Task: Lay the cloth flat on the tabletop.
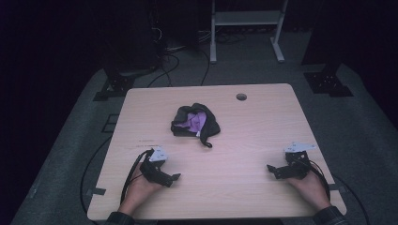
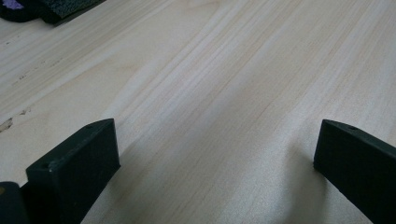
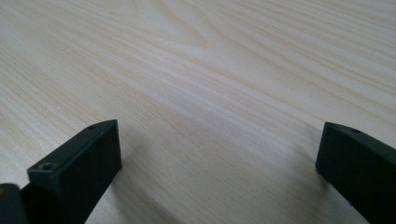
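High view: light wood desk [image 1: 225, 154], one dark crumpled garment [image 1: 195, 123] with purple lining lying slightly left of centre toward the far edge, a short strap or tab trailing off it toward the near side. Round cable hole [image 1: 241, 97] near the far edge, right of the garment. Nothing between either gripper and the garment, bare wood all the way. Left gripper [image 1: 159, 172] sits near the near-left corner, held in the left hand [image 1: 140, 186], forearm coming in over the near edge, cable looping back off the left side. Right gripper [image 1: 287, 169] sits near the near-right corner in the right hand [image 1: 309, 185], jaws pointing inward toward desk centre. Both well apart from the garment and from each other, both low over the desk; contact with the surface is probably there but the view is too dim to confirm. Left gripper view: jaws spread wide, nothing between them, only wood grain; a dark edge of the garment [image 2: 28, 10] with a speck of purple at the top-left corner, far off. Right gripper view: jaws equally wide, nothing held, plain desk [image 3: 210, 84] surface ahead, shadows of both jaws falling on the wood just under them.
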Demonstrator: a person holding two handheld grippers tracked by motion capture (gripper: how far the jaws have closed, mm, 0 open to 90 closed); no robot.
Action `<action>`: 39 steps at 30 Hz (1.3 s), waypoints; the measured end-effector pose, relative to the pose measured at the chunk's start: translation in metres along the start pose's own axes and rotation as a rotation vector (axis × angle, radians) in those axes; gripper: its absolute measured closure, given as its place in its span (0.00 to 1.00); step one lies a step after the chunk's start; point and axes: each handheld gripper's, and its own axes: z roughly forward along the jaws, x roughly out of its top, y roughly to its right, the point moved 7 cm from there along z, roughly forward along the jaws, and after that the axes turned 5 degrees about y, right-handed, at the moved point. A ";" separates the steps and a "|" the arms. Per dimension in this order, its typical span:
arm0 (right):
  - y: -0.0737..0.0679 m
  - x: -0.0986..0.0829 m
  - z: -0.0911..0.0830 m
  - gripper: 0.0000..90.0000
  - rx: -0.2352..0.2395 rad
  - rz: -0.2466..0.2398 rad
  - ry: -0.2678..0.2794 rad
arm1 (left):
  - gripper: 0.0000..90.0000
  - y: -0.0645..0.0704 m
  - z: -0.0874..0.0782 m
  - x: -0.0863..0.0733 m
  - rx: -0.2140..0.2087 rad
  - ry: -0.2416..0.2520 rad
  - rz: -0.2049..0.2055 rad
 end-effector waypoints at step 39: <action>-0.058 0.088 0.018 0.18 0.210 -0.042 0.105 | 0.00 -0.001 0.000 0.000 0.014 -0.005 -0.009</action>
